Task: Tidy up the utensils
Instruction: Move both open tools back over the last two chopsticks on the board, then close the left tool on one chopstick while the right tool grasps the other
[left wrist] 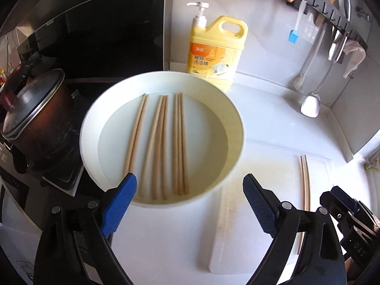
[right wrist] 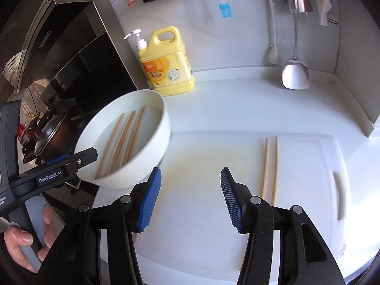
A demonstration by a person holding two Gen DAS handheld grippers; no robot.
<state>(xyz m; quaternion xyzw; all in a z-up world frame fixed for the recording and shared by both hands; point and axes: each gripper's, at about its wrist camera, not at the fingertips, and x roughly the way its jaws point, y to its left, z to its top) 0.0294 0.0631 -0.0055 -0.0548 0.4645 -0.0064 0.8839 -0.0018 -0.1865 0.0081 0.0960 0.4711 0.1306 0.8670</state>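
Note:
A white round basin holds several wooden chopsticks lying side by side in shallow water. Two more chopsticks lie parallel on the white cutting board. My left gripper hovers open at the basin's near rim, nothing between its blue pads. Over the board, left of the pair, my right gripper is open and empty. In the right wrist view the left gripper shows by the basin, held by a hand.
A yellow dish-soap jug stands behind the basin. A lidded dark pot sits at left on the stove. Ladles, a blue brush and a cloth hang on the back wall rack; a spatula reaches the counter.

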